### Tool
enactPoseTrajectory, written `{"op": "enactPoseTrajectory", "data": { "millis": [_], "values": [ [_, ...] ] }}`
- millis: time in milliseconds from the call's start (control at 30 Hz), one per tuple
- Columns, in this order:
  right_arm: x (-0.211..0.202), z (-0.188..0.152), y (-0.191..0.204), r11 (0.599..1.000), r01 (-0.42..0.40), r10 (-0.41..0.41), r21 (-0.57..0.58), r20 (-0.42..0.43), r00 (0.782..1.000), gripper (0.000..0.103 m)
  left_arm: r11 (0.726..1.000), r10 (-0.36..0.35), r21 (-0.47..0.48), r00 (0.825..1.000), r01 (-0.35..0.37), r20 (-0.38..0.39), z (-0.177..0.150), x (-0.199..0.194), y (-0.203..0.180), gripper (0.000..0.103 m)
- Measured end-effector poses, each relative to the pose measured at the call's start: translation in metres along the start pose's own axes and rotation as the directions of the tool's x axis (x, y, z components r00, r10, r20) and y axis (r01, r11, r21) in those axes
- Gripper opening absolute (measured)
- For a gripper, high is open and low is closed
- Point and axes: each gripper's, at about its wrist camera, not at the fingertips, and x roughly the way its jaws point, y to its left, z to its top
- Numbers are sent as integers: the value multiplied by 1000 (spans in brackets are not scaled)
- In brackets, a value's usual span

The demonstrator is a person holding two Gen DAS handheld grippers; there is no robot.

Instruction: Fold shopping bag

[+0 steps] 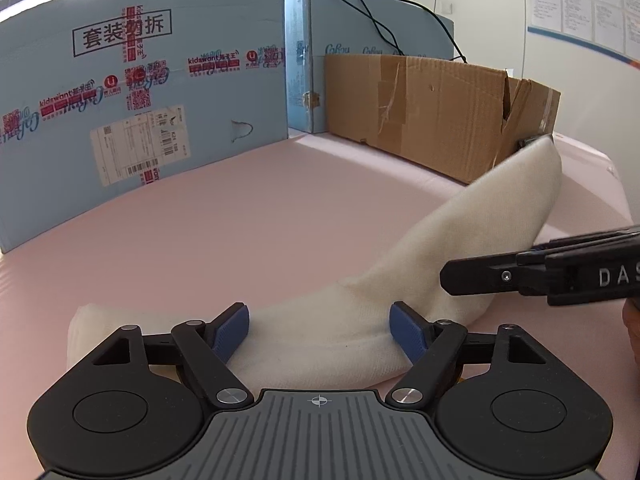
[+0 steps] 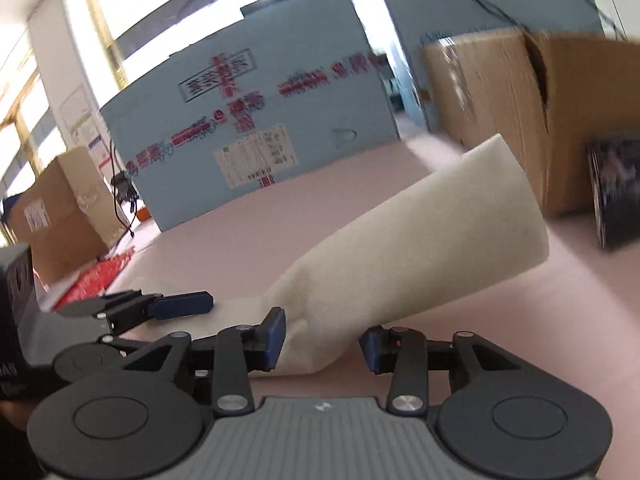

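Both grippers are seen released — left gripper (image 1: 319, 330) and right gripper (image 2: 322, 340) jaws spread around the white bag (image 1: 460, 232), unclamped.

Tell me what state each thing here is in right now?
Bag: folded into a long strip, far end lifted off the pink surface.
Left gripper: fingers open, astride the bag.
Right gripper: fingers open, bag between them.
Brown box: torn at one corner.

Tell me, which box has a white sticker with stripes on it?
The big blue box on the left. The brown box only has tape and a tear.
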Motion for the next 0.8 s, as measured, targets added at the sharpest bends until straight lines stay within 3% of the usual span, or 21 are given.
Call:
{"op": "enactPoseTrajectory", "data": {
  "millis": [100, 133, 200, 267, 300, 333, 400, 567, 667, 800],
  "values": [
    [5, 2, -16, 984, -122, 122, 129, 9, 992, 71, 1000, 0, -1, 1000, 0, 0, 1, 1, 0, 80],
    [8, 2, -20, 970, -173, 172, 172, 21, 985, 73, 1000, -1, -1, 1000, 1, 0, 1, 1, 1, 80],
    [12, 2, -18, 965, -195, 193, 178, 30, 981, 76, 1000, -1, -2, 1000, 1, 0, 1, 1, 1, 80],
    [16, 0, -10, 977, -160, 156, 139, 42, 987, 74, 1000, -2, -3, 1000, 2, 0, 1, 0, 1, 80],
    [18, -1, -6, 985, -132, 127, 115, 46, 991, 65, 1000, -1, -4, 1000, 1, 1, 0, 0, 0, 80],
    [19, -2, 0, 995, -68, 65, 71, 51, 997, 48, 1000, -1, -4, 1000, 1, 1, 0, 0, -1, 80],
    [17, -3, 6, 999, 28, -30, 21, 60, 998, 37, 1000, -3, -6, 1000, 3, 2, 0, -1, -1, 80],
    [-7, -8, -8, 987, 136, -144, 85, 107, 984, 42, 1000, -9, -11, 1000, 9, 2, 0, 0, 0, 81],
    [-24, -11, -20, 978, 173, -186, 116, 118, 975, 54, 1000, -11, -11, 1000, 11, 1, 0, 0, 0, 81],
    [-41, -7, -32, 975, 197, -204, 101, 62, 977, 62, 1000, -12, -11, 1000, 12, 1, 0, 0, 1, 81]
  ]
}}
